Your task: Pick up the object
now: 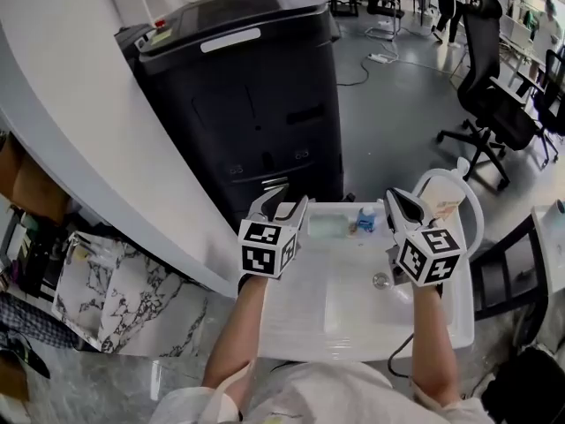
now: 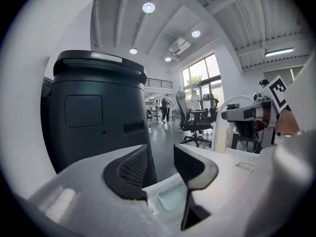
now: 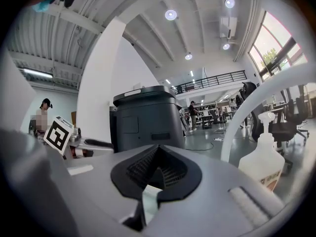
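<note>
White sink (image 1: 300,318) is the reference, and both grippers are held over it.

Left gripper (image 1: 291,197) (image 2: 160,157) is above the sink's rear left corner. The claw is wide, with the dark pads well apart and nothing between them. Through the gap, the left gripper view shows only a pale green tray (image 1: 327,227) (image 2: 173,197) recessed in the sink's back ledge.

Right gripper (image 1: 393,200) (image 3: 157,169) is over the sink's rear right side. The claw is closed, tips meeting, and empty.

Small blue object (image 1: 365,222) sits on the back ledge of the sink just right of the tray — between the two grippers and touched by neither. It is too small to identify further.

White arched faucet (image 1: 474,203) (image 3: 247,117) rises at the sink's right rear corner, with a pump bottle (image 1: 446,206) (image 3: 262,159) standing inside the arch.

Black machine (image 1: 247,87) (image 2: 94,112) (image 3: 145,120) stands directly behind the sink. An office chair (image 1: 494,104) is well beyond it to the right.
</note>
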`<state>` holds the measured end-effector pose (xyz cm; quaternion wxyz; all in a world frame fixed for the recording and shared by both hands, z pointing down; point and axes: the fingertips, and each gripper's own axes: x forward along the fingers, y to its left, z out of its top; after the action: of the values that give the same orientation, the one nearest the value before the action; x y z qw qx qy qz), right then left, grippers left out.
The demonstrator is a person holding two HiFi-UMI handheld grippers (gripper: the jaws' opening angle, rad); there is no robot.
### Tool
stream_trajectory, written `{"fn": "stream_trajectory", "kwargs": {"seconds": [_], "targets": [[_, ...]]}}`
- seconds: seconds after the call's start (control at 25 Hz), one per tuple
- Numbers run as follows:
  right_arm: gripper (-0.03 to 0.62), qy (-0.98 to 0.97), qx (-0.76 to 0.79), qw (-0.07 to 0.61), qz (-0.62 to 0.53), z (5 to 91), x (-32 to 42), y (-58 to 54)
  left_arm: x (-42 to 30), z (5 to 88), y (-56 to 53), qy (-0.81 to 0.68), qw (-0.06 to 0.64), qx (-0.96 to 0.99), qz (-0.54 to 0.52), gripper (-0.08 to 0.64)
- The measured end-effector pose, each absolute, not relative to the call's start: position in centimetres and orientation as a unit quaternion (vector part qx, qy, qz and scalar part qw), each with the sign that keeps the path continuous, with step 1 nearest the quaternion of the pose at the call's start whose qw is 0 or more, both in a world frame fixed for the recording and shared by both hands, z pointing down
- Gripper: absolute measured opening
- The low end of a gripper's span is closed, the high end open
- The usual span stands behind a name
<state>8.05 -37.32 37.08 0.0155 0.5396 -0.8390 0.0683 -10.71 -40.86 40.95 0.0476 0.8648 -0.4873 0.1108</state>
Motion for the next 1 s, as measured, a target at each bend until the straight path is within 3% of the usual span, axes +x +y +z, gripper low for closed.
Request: {"fn": "stream_trajectory", "kwargs": {"seconds": [0.6, 1.0], "targets": [[0.003, -0.837, 0.542, 0.037, 0.056, 37.5, 6.8, -37.1, -8.0, 42.4, -41.9, -0.397, 0.019, 0.905, 0.149, 0.173], [0.003, -0.84, 0.537, 0.058, 0.05, 38.5, 5.7, -36.8, -4.1, 45.3, -41.9, -0.282, -0.023, 0.93, 0.235, 0.192]]}}
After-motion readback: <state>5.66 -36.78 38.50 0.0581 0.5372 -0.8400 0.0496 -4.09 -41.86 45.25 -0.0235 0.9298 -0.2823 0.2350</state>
